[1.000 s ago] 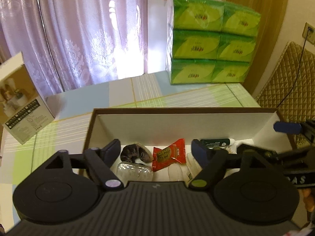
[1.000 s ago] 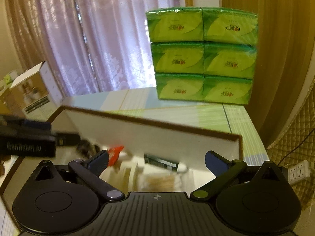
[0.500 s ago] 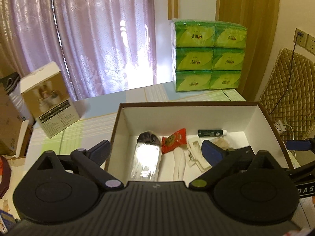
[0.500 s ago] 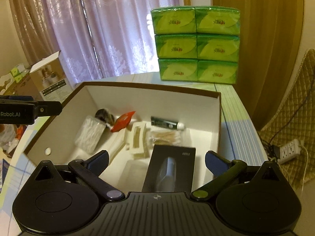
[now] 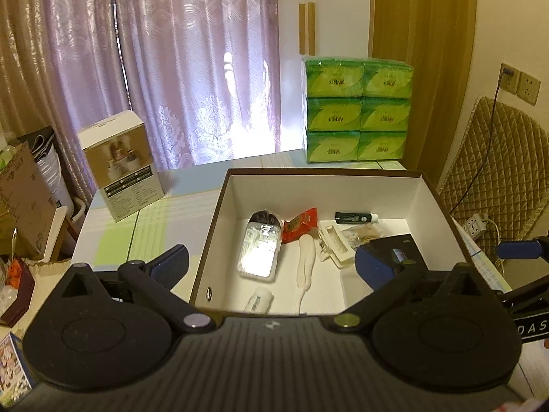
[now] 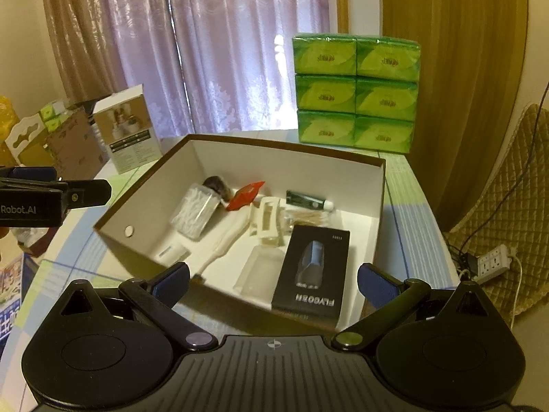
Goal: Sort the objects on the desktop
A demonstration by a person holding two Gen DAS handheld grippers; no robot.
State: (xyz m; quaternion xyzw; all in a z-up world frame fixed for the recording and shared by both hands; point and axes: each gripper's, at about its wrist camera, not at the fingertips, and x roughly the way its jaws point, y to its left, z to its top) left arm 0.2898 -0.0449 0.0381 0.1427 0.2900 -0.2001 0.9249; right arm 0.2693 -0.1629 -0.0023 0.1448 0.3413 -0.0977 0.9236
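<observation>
A brown-rimmed white box (image 5: 322,171) (image 6: 381,185) sits on the table and holds several items: a clear case of cotton swabs (image 5: 259,252) (image 6: 195,211), a red packet (image 5: 299,229) (image 6: 245,195), a dark tube (image 5: 355,218) (image 6: 307,200), a white clip (image 5: 334,247) (image 6: 269,218) and a black FLYCO box (image 6: 314,271) (image 5: 399,250). My left gripper (image 5: 271,266) hovers open above the box's near edge, holding nothing. My right gripper (image 6: 272,285) is open over the box's near right side, nothing between its fingers.
A stack of green tissue packs (image 5: 357,110) (image 6: 355,92) stands behind the box. A printed carton (image 5: 120,164) (image 6: 127,127) stands at the far left of the table. A quilted chair (image 5: 497,178) and a power strip (image 6: 492,262) are to the right.
Both grippers have pulled up and back from inside the box, so the whole box and its contents now show. Both stay open.
</observation>
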